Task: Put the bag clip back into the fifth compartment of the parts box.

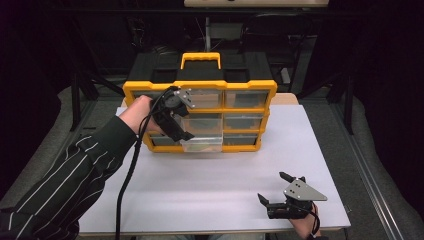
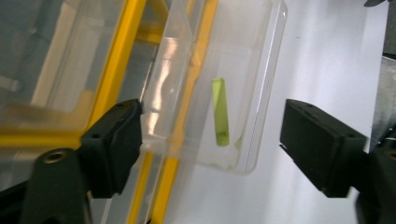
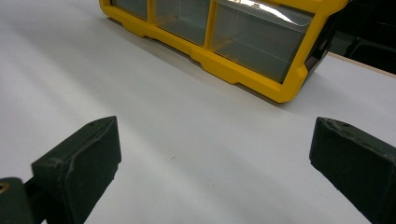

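Note:
A yellow and black organizer with clear drawers stands at the back of the white table. Its bottom middle drawer is pulled out. My left gripper is at that drawer's left end. In the left gripper view the left gripper is open wide, with the clear drawer between the jaws and the left jaw touching its corner. A thin green strip lies inside the drawer. My right gripper rests open near the table's front right, and the right gripper has nothing between its jaws.
A yellow carry handle tops the organizer. Its other drawers are pushed in. Bare white table stretches between the organizer and the right gripper. Dark stands and chair legs surround the table.

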`<state>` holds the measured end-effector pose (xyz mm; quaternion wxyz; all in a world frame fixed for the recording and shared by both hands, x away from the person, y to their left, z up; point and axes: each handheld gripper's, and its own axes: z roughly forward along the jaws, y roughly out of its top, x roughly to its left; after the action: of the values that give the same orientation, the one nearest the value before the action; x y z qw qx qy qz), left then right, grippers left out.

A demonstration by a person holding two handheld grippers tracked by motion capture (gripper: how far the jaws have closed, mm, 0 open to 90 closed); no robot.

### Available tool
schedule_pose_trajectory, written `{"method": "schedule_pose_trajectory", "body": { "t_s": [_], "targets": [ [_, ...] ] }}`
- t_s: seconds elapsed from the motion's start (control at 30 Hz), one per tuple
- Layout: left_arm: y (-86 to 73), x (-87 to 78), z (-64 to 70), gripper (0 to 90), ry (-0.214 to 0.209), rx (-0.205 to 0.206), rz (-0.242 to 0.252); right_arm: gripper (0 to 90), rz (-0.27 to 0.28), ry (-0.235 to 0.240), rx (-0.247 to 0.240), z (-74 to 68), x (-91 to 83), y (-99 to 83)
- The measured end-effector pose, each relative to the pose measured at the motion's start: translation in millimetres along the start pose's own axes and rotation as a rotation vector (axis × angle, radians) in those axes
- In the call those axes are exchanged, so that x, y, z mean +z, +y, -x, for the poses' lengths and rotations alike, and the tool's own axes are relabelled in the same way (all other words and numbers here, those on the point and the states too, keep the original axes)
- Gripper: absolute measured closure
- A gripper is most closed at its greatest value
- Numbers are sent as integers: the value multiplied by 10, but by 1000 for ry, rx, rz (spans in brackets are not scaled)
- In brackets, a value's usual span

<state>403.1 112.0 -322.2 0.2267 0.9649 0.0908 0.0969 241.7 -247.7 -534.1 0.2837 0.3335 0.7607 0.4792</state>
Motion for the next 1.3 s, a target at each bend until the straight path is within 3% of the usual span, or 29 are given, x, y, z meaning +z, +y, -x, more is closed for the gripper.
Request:
{"method": "schedule_pose_trajectory", "body": {
  "t_s": [0.43,0.83,1.3],
  "targets": [
    [-354,-169,74,71,29,-22,9,17,0,-1,3,1,-4,-3],
    [-633,-159,152,21,72,-54,-14,17,2,-5,-1,-3,-1,0],
    [-873,-33,245,3,82,-79,-25,17,1,-7,-1,-8,3,3]
  ]
}}
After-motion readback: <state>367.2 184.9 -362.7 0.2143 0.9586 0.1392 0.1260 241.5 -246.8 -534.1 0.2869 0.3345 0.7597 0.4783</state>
